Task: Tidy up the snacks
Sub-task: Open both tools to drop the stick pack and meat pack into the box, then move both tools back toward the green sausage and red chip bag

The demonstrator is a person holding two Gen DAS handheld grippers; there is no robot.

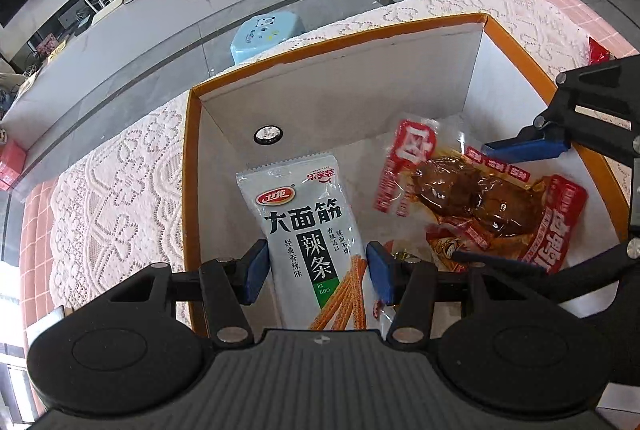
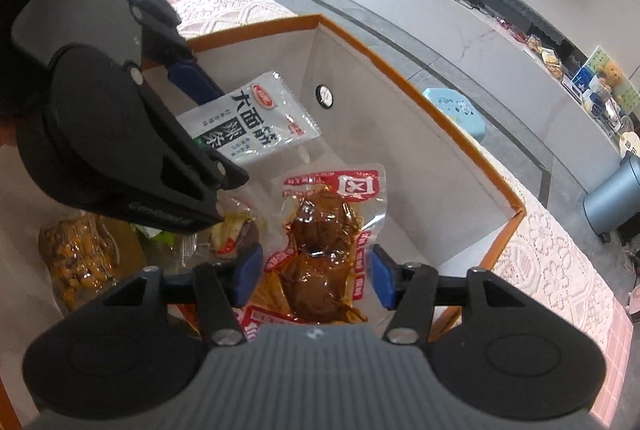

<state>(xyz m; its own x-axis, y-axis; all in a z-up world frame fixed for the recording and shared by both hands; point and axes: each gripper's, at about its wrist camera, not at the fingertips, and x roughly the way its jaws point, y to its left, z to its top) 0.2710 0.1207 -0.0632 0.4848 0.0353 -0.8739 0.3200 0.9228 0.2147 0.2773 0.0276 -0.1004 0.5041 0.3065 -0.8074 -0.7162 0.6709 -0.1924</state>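
Observation:
A white box with an orange rim (image 1: 340, 45) stands on a lace cloth. My left gripper (image 1: 316, 272) is inside the box, shut on a white latiao packet (image 1: 304, 226), which also shows in the right wrist view (image 2: 256, 117). My right gripper (image 2: 314, 276) is shut on a red and clear packet of braised meat (image 2: 324, 242), seen in the left wrist view (image 1: 472, 193) low in the box. The right gripper's blue finger (image 1: 528, 147) reaches in from the right.
More snack packets lie in the box: a yellow one (image 2: 76, 258) and a small one (image 2: 236, 234). A red packet (image 1: 598, 51) lies on the lace cloth (image 1: 120, 189) outside. A blue stool (image 1: 264, 33) stands beyond the table.

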